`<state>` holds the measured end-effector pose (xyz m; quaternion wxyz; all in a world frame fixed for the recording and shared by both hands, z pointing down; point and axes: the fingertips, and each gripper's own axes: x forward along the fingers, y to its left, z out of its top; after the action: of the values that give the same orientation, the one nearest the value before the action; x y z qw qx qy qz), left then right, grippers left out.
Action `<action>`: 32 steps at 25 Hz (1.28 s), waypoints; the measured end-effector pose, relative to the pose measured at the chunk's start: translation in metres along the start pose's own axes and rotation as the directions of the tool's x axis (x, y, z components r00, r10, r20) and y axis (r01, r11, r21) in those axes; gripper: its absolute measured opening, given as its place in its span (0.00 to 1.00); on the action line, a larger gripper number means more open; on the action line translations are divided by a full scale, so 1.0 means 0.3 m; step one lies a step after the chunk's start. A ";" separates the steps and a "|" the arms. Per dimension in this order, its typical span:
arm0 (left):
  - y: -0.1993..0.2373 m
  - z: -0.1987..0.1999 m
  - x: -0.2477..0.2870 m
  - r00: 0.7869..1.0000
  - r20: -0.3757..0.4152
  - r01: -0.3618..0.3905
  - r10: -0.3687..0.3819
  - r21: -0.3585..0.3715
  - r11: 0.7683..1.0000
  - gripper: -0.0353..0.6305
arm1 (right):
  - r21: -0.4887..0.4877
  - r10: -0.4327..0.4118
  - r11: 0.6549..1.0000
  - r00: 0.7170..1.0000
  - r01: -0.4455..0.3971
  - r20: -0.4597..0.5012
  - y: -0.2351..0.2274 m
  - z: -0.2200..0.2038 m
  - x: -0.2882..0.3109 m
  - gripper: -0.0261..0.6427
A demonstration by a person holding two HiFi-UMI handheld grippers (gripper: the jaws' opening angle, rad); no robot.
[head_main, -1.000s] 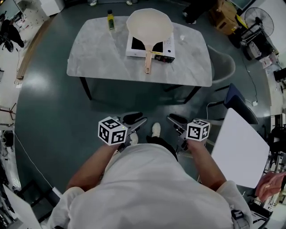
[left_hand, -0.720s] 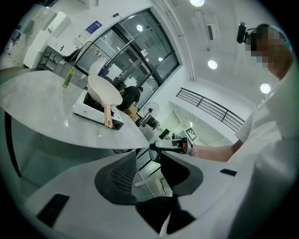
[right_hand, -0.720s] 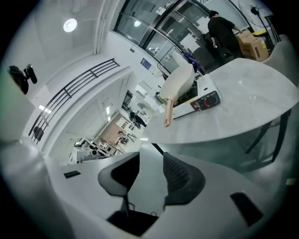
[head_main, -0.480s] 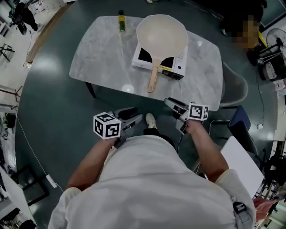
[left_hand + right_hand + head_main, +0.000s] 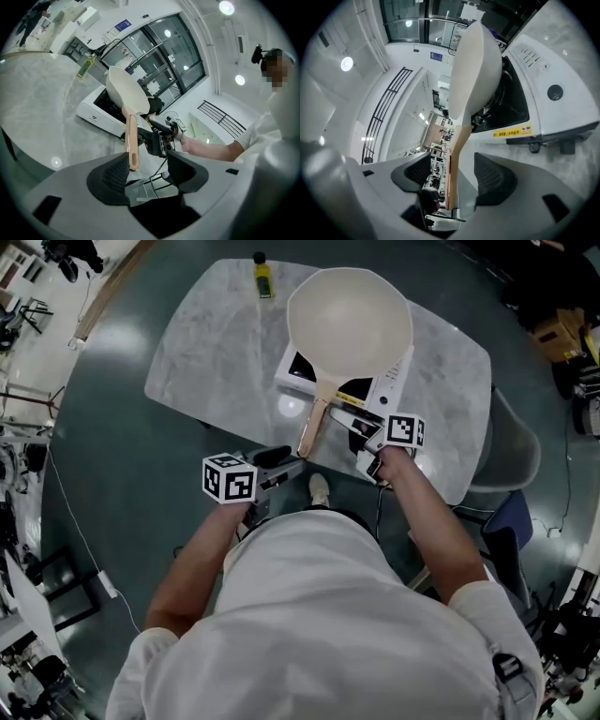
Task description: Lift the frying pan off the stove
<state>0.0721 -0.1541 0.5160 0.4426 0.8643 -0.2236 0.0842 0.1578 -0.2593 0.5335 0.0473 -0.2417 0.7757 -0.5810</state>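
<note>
A cream frying pan sits on a white stove on the marble table, its wooden handle reaching toward me past the table edge. My left gripper hovers just below the handle's end, jaws opening and holding nothing. In the left gripper view the handle's tip shows beside the left pad, untouched. My right gripper is at the handle's right side, jaws also opening. In the right gripper view the handle stands in the gap between the pads, which do not press on it; behind it are the pan and the stove.
A yellow bottle stands at the far edge of the marble table. A grey chair is at the table's right end. Dark floor surrounds the table, with equipment along the room's edges. Another person shows in the left gripper view.
I have stepped up to the table. Both grippers have moved forward from waist level to the pan's handle, and their jaws stand wider apart.
</note>
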 end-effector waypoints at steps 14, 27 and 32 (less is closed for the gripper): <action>0.146 0.035 0.221 0.997 -0.061 0.046 -0.056 -0.152 0.987 0.44 | 0.111 0.091 0.990 0.994 -0.083 -0.068 -0.086 0.156 0.245 0.50; 0.133 0.007 0.260 0.990 -0.112 0.066 -0.084 -0.152 0.986 0.22 | 0.118 0.102 0.988 0.995 -0.103 0.010 -0.062 0.211 0.274 0.30; 0.112 0.031 0.249 0.992 -0.067 0.099 -0.110 -0.148 0.984 0.22 | 0.070 0.095 0.993 0.995 -0.096 0.005 -0.049 0.215 0.272 0.29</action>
<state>0.1224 -0.2018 0.5605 0.5158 0.8368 -0.1669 0.0767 0.1137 -0.3541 0.5434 0.0841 -0.2029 0.7655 -0.6048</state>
